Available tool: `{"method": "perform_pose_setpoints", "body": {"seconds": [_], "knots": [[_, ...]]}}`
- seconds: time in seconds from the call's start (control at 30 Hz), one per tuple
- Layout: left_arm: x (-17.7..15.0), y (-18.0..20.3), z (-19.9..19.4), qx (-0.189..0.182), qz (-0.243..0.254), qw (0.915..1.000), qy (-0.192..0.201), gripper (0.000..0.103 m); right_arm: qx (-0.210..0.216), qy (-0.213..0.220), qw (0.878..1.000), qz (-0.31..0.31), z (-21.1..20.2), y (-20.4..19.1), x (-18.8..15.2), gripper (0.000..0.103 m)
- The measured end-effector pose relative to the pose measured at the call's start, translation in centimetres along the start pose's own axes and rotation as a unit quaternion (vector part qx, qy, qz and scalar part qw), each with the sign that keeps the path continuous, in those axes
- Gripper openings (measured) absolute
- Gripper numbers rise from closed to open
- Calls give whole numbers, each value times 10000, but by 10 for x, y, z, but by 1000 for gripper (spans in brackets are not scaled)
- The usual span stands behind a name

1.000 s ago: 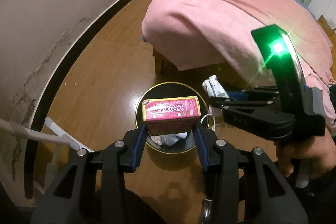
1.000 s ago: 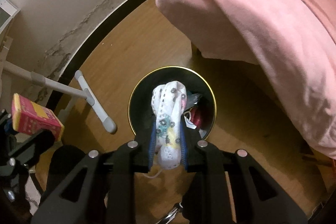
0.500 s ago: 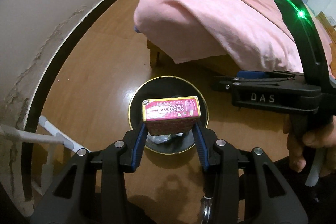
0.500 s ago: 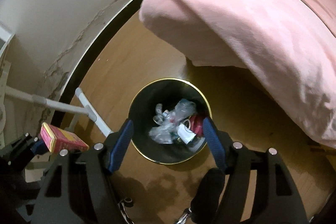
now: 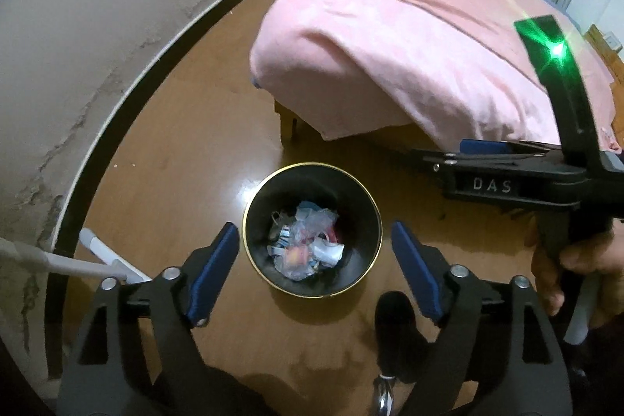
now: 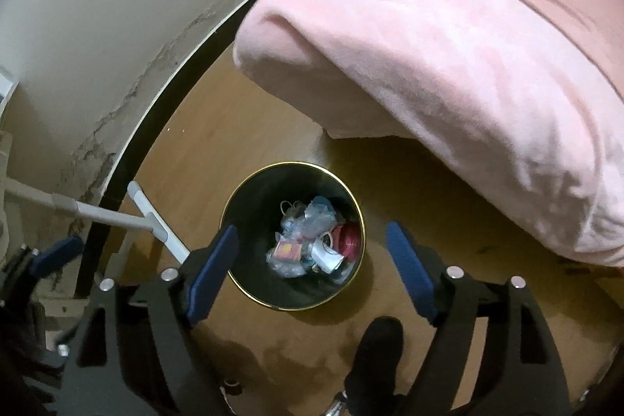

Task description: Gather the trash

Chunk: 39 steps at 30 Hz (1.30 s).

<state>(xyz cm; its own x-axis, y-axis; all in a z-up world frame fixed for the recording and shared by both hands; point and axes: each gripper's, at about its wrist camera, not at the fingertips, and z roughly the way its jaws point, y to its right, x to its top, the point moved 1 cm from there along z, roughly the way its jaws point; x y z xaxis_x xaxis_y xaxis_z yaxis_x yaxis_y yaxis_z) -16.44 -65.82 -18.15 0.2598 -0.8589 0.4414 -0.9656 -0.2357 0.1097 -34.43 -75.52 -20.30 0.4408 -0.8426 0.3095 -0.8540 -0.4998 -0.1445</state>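
A round black bin with a gold rim (image 5: 312, 164) (image 6: 292, 163) stands on the wooden floor below both grippers. It holds crumpled clear plastic, white scraps and a small pink box (image 5: 292, 254) (image 6: 288, 251). My left gripper (image 5: 314, 271) hangs over the bin, jaws opening wide, nothing between its blue pads. Above the same bin, my right gripper (image 6: 312, 271) is also opening and holds nothing. In the left wrist view the right gripper (image 5: 429, 158) shows side-on, held by a hand (image 5: 561, 260).
A bed under a pink blanket (image 5: 409, 45) (image 6: 468, 45) overhangs the floor just behind the bin. A white long-handled tool (image 5: 105, 260) (image 6: 156, 221) lies left of the bin by the wall's black skirting. A dark foot (image 5: 394, 318) (image 6: 374, 349) stands near the bin.
The left gripper opened and the pink box fell into the bin. The right gripper opened and its white patterned wrapper dropped in too. Both now stand wide and hold nothing.
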Motion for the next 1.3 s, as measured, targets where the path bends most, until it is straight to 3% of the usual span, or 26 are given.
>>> {"method": "perform_pose_setpoints", "body": {"seconds": [0.23,0.37,0.47,0.53,0.63,0.8,0.9,1.0,1.1,1.2,1.3], "knots": [[-12,-30,-121,89,-278,9965,779,96,65,810,9929,-873,-94,-73,6,94],[-42,-76,-194,631,-691,9888,1160,96,324,1174,9791,-1629,-142,-151,-2,96],[-77,-125,-242,1126,-1212,9771,1339,96,696,1260,9646,-2211,-163,-220,-14,96],[-106,-158,-271,1505,-1603,9653,1408,96,935,1304,9501,-2674,-174,-276,-29,96],[-157,-208,-316,2041,-2230,9406,1543,96,1166,1369,9309,-3180,-183,-339,-49,96],[-249,-273,-386,2912,-3168,8866,1699,96,1603,1381,8975,-3870,-195,-433,-88,96],[-296,-296,-417,3230,-3632,8558,1768,96,1746,1356,8831,-4137,-199,-468,-105,96],[-332,-310,-440,3449,-3923,8338,1785,96,1837,1356,8717,-4336,-201,-496,-122,96],[-364,-316,-457,3628,-4146,8154,1780,96,1905,1333,8651,-4444,-204,-515,-135,96],[-381,-315,-462,3670,-4285,8064,1772,96,1915,1329,8623,-4496,-203,-524,-146,96],[-386,-316,-462,3697,-4337,8031,1737,96,1909,1320,8621,-4505,-203,-529,-151,96]]}}
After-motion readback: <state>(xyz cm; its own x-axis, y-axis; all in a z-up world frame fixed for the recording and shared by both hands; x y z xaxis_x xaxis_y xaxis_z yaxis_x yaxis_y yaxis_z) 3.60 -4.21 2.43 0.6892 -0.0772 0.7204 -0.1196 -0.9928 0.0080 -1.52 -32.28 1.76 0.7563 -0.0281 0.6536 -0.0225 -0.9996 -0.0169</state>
